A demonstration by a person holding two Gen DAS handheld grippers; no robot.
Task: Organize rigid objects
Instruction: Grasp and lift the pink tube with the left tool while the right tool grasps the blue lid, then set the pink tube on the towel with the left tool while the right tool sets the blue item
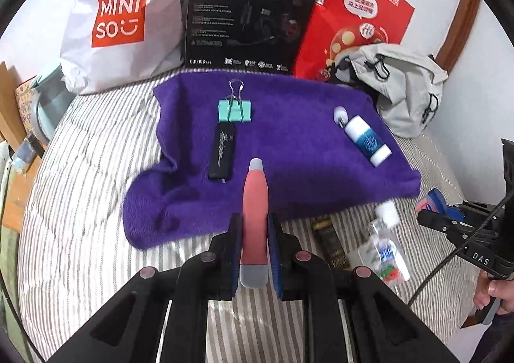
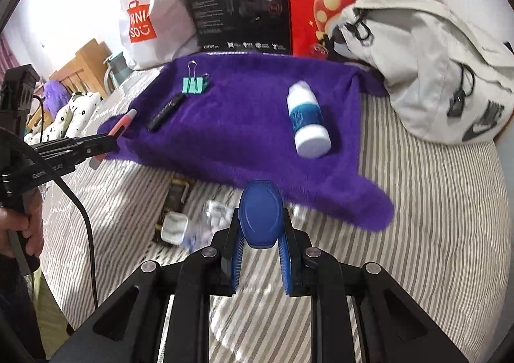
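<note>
The left gripper (image 1: 253, 234) is clamping a pink pen (image 1: 254, 202) over the purple towel (image 1: 289, 150). The right gripper (image 2: 261, 234) is squeezing a blue oval case (image 2: 261, 215), with 1 clear bottle (image 1: 384, 247) lying nearby.

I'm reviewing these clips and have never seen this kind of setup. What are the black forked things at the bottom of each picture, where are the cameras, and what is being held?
There is no robot here. A person holds a black two-finger hand gripper in each hand, and a fisheye camera on each one looks forward along its fingers.

The left view shows the left gripper shut on a coral-pink pen-shaped tool with grey ends. The right view shows the right gripper shut on a blue oval plastic object.

Both look onto a grey-striped bed sheet with a purple fluffy towel spread on it. On the towel lie a mint-green binder clip, a black flat stick with silver script and a white bottle with a blue label. Off the towel, on the sheet, lies a small clear bottle with a white cap.
</note>
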